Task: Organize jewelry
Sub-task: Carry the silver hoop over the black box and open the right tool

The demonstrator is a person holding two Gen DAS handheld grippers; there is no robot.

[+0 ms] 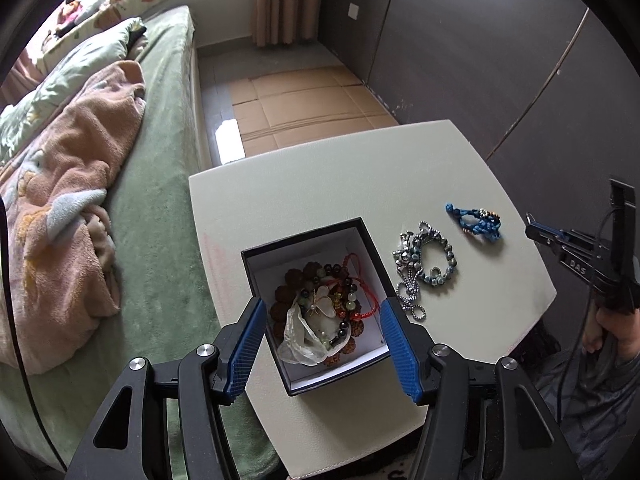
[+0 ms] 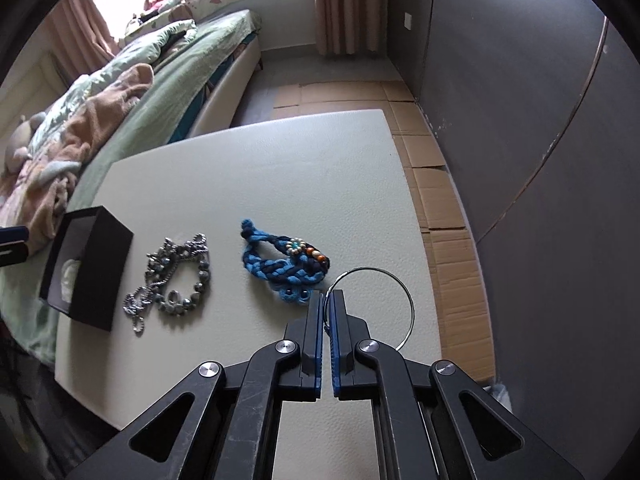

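An open black box (image 1: 248,264) stands on the white table (image 1: 320,184) and holds several beaded bracelets (image 1: 340,276) and a pale pouch. My left gripper (image 1: 323,308) hangs open above the box with nothing between its blue pads. To the right of the box lie a silver chain and bead bracelet (image 1: 424,264) (image 2: 176,280) and a blue braided bracelet (image 1: 478,220) (image 2: 280,264). My right gripper (image 2: 328,298) is shut on a thin silver bangle (image 2: 412,308) near the table's right edge, just right of the blue bracelet. The right gripper (image 1: 536,230) also shows at the far right of the left wrist view.
A bed (image 1: 160,200) with a green cover and a pink blanket (image 1: 72,184) runs along the table's left side. Cardboard sheets (image 1: 304,108) cover the floor beyond the table. A dark wall (image 1: 480,60) stands to the right. A person's hand (image 1: 612,332) holds the right gripper.
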